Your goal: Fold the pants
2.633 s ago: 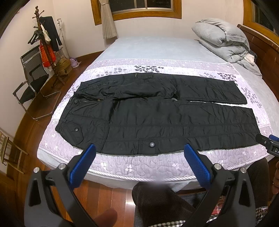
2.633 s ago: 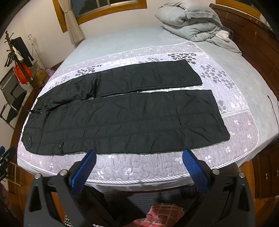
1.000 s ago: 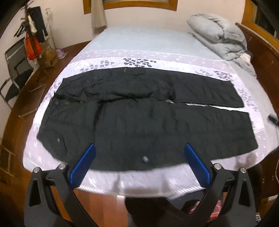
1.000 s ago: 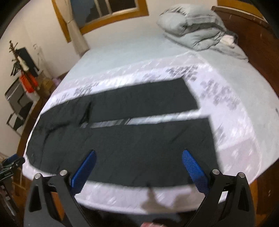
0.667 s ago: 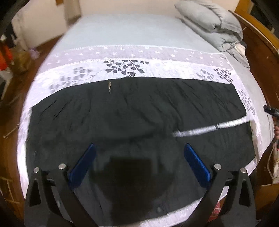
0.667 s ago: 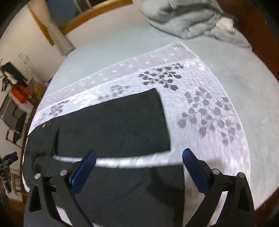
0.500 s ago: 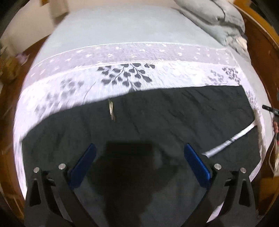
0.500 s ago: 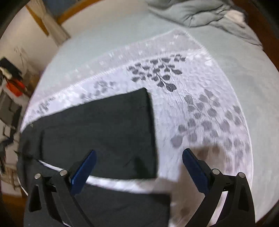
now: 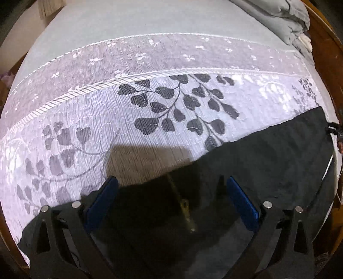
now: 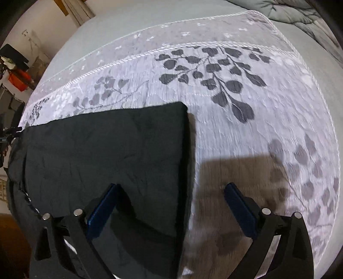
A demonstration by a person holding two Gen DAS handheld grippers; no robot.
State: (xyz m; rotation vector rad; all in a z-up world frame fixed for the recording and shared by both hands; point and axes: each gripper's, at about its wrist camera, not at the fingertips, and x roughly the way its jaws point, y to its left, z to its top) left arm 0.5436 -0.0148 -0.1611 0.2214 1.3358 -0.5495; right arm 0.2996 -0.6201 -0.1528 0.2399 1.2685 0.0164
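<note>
Black pants (image 9: 268, 154) lie flat on the bed. In the left wrist view my left gripper (image 9: 171, 199) is open and empty, low over the far edge of the waist, with a metal zipper pull (image 9: 186, 212) between its blue pads. In the right wrist view the far leg (image 10: 107, 154) ends in a straight hem (image 10: 186, 163). My right gripper (image 10: 171, 206) is open and empty, straddling that hem: its left pad is over the black cloth, its right pad over the bedspread.
The pants rest on a pale lilac bedspread with grey leaf prints (image 9: 175, 107) (image 10: 225, 77). Beyond it is plain grey-blue sheet (image 9: 139, 19). A grey folded duvet (image 9: 285, 15) lies at the far right. A wooden bed frame (image 9: 325, 32) runs along the right.
Both grippers have moved forward and down over the bed, from the near edge to the far side of the pants. The left is now at the waist edge, the right at the far leg's hem.
</note>
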